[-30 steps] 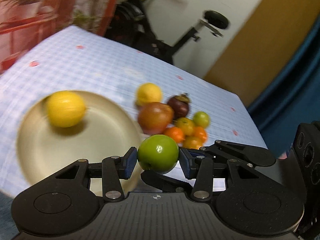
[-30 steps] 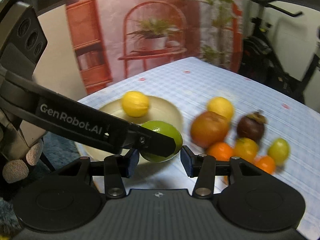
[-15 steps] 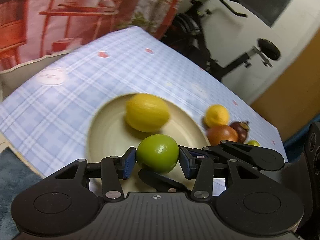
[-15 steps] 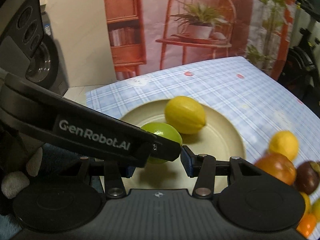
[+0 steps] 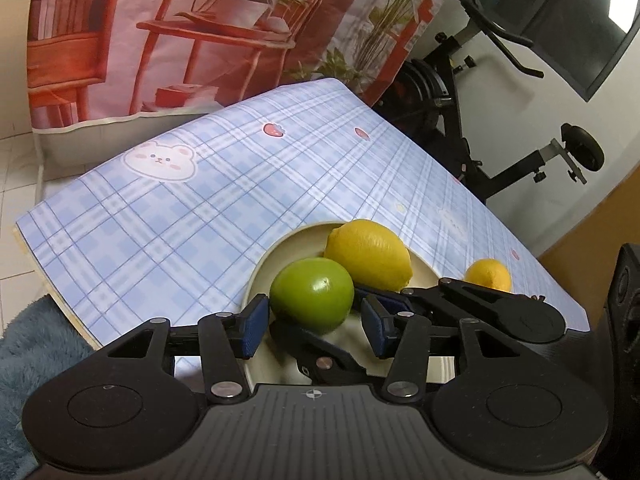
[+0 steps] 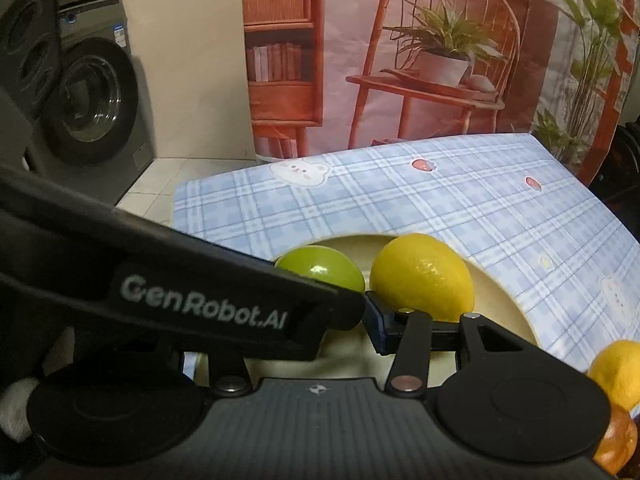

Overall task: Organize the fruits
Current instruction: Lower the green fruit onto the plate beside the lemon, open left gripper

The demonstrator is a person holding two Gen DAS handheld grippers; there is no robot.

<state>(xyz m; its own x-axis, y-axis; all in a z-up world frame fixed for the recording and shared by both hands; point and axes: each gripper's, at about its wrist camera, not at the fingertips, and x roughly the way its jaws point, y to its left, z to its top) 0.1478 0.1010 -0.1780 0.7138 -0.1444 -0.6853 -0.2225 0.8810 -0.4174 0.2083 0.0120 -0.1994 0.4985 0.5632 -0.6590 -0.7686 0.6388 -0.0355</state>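
The green fruit point(image 5: 312, 294) sits on the cream plate point(image 5: 256, 276), touching the lemon point(image 5: 368, 254) just beyond it, so that the plate gathers the fruit in one place. It lies between the pads of the left tongs point(image 5: 312, 322), whose jaws have just been opening: a gap shows at the right pad, while the left pad looks barely clear of the skin, though the angle is poor there. By my reading this is the release, the fruit lowered before the pads let go so it will not roll.

The right tongs point(image 6: 360, 320) hang low over the plate's near side with nothing in them; their left pad is hidden behind the left tool's arm, so their spread cannot be judged. A second yellow fruit point(image 5: 488, 274) waits past the right finger of the left tongs, off the plate.

Ahead stretches a blue checked tablecloth point(image 5: 200, 216) with bear prints. Beyond stand a printed backdrop point(image 5: 200, 20) of a chair and plants, an exercise bike point(image 5: 480, 120), and a washing machine point(image 6: 88, 100).
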